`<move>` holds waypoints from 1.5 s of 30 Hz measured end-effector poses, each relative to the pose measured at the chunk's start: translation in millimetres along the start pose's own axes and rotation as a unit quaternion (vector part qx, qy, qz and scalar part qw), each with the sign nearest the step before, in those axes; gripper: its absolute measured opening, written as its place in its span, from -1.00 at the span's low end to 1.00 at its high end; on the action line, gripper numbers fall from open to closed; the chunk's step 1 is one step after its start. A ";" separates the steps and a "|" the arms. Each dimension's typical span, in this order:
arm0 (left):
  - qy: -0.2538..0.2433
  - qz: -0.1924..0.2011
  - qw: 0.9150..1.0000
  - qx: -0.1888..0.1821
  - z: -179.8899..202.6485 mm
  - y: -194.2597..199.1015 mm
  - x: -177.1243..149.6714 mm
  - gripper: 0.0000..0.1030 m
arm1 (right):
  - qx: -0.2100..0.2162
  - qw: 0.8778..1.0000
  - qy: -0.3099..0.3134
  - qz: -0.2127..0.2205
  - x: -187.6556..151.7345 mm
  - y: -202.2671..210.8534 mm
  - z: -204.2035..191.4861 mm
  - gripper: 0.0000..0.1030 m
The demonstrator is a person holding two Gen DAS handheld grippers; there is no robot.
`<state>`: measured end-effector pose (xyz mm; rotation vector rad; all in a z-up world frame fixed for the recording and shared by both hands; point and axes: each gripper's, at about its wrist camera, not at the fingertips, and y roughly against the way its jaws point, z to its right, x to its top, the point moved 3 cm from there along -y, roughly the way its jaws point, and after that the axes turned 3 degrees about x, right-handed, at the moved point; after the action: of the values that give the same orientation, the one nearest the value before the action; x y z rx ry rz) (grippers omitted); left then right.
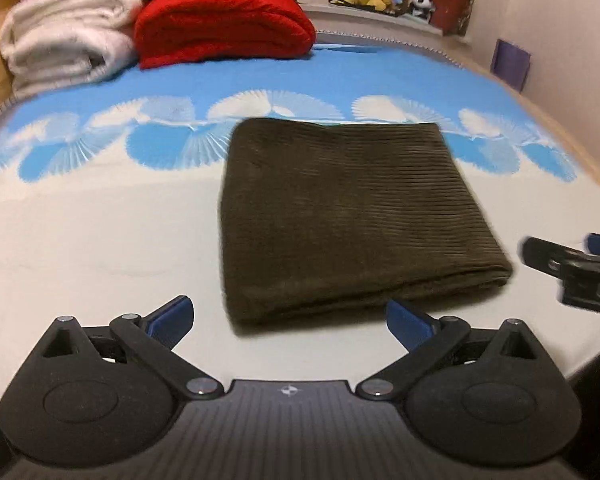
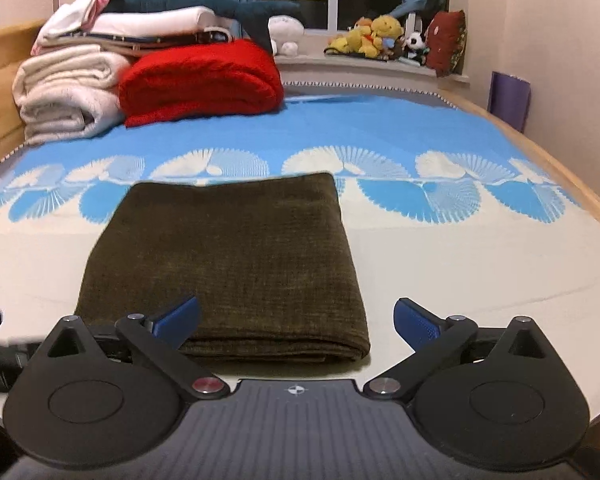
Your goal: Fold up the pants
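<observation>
This is a bedroom, and the bed (image 2: 420, 280) has a sheet that is cream near the camera and bright blue with white fan shapes farther back. At the far left of the bed sits a rolled white blanket (image 2: 64, 96) with more folded bedding stacked on top of it. Just beside it, to the right, lies a folded red blanket (image 2: 204, 80). Behind them is a window with blue curtains. On the window ledge (image 2: 340, 62) sit yellow stuffed toys (image 2: 376, 34), a little panda toy (image 2: 415, 45) and a dark red cushion (image 2: 446, 42). A purple thing (image 2: 509, 98) leans on the wall at the right.

The pants (image 2: 228, 264) are dark olive green with thin ribs. They lie folded into a neat flat square on the cream part of the sheet, close to the front.

The left tongs (image 1: 290, 320) are wide apart, near the front edge of the pants, with nothing between them. The right tongs (image 2: 296, 320) are wide apart too, above the front right corner of the pants. I cannot tell if the left blue pad (image 2: 178, 320) touches the cloth. Neither pair pinches the cloth.
</observation>
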<state>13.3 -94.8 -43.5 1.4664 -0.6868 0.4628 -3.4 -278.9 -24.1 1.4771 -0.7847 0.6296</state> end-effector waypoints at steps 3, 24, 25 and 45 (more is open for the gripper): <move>0.016 -0.010 1.000 0.016 -4.5 -11.0 2.0 0.99 | -0.001 1.000 -0.006 -0.011 -5.0 -5.9 0.0 0.98; 0.041 -0.026 0.999 0.019 -19.7 -15.6 -1.8 0.99 | -0.006 0.998 -0.014 -0.058 -9.5 -26.1 -3.8 0.98; 0.042 -0.027 0.999 0.019 -20.1 -15.6 -1.7 0.99 | -0.005 0.998 -0.014 -0.058 -9.5 -26.0 -3.3 0.98; 0.039 -0.028 0.999 0.015 -18.5 -16.6 -2.4 0.99 | -0.006 0.998 -0.020 -0.067 -10.0 -30.5 -3.9 0.98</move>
<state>25.2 -77.3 -56.9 1.4833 -0.5772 0.4861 14.6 -274.6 -50.6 1.5221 -0.7119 0.4947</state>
